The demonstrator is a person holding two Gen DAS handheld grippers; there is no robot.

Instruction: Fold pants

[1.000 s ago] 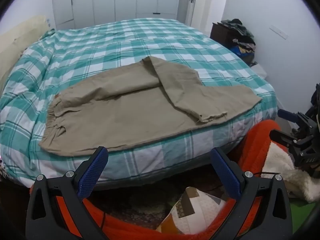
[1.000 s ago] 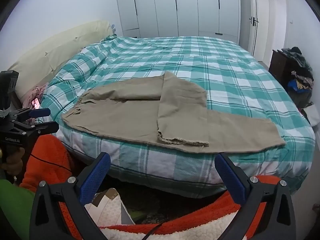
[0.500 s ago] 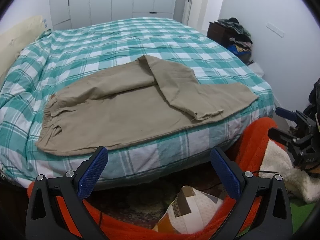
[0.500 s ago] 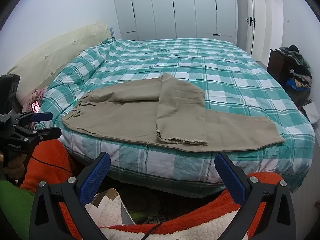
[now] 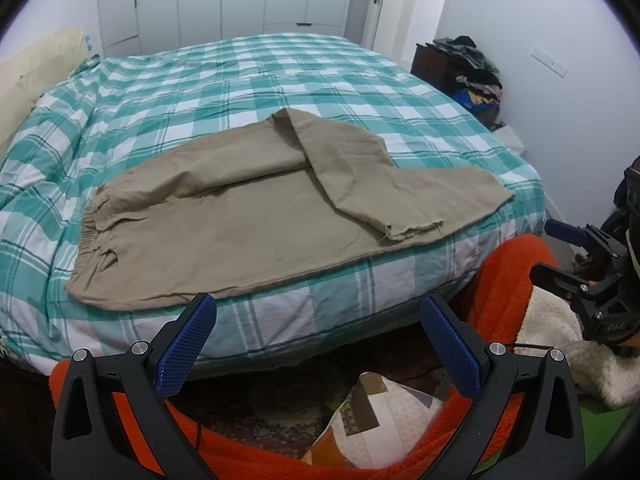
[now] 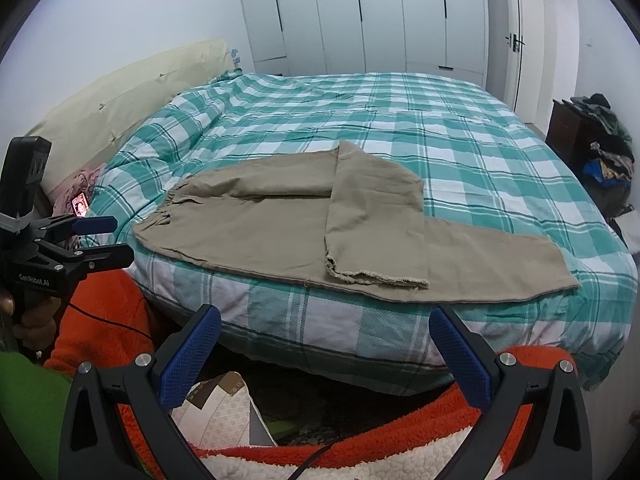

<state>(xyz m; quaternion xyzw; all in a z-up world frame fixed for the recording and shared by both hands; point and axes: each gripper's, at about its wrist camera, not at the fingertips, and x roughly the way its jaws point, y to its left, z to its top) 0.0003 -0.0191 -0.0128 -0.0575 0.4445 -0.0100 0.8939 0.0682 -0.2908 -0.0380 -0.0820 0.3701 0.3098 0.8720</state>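
- On the bed (image 5: 280, 76), near edge — pants (image 5: 248, 216) lie flat, one leg folded across.
- Left tongs (image 5: 320, 354) and right tongs (image 6: 326, 354) — both gape wide, empty, short of the bed.

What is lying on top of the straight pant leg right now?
The other leg of the khaki pants is folded diagonally across it, frayed hem toward the bed edge. The straight leg shows only past that fold; the part beneath is covered. Both grippers are clear of it.
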